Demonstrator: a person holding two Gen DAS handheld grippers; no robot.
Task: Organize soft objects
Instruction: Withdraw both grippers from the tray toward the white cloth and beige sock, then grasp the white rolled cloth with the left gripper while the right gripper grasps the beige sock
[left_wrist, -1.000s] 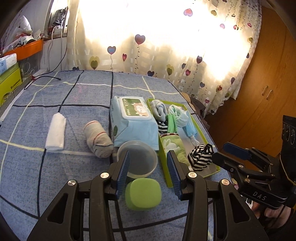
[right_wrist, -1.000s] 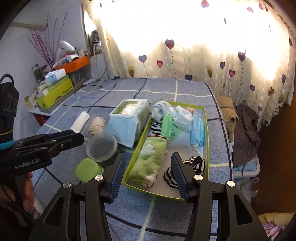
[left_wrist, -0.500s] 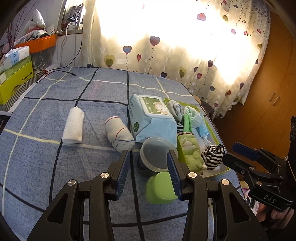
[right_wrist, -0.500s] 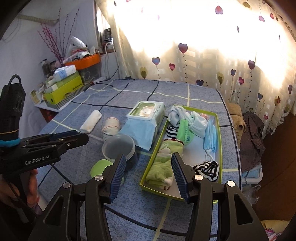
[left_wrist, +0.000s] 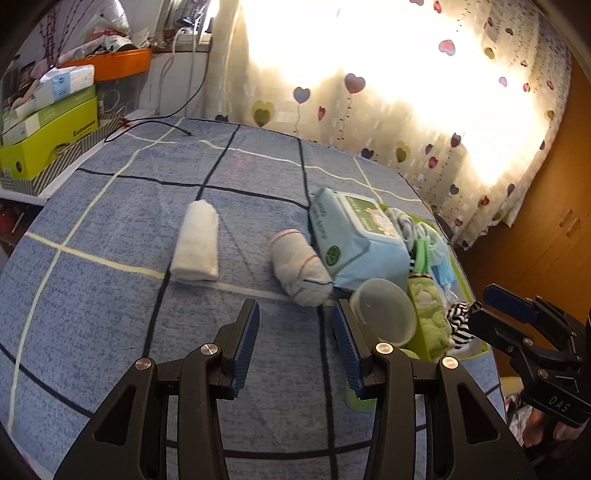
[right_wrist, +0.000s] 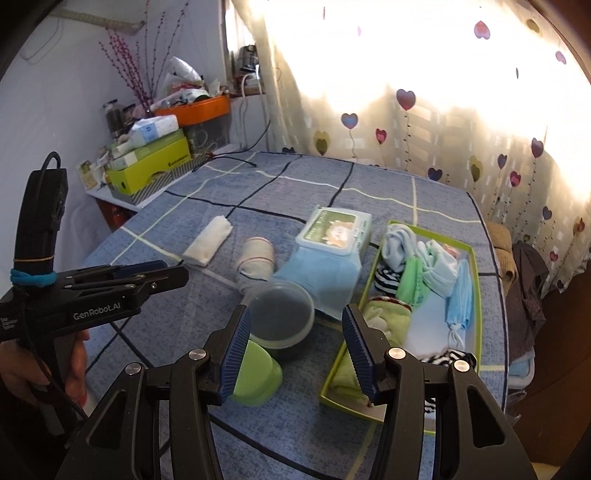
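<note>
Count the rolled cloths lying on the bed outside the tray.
2: a white roll furthest from the tray, and a striped roll beside the wipes pack. Others may be hidden.

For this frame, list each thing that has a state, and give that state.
Left gripper: open, empty.
Right gripper: open, empty.
Green-rimmed tray: holds folded cloths, not full.
Pale blue wet-wipe pack: lid closed, lying on the bedspread.
White rolled towel: rolled, outside the tray.
Beige rolled sock with red stripes: rolled, outside the tray.
Clear round plastic container: open, looks empty.
</note>
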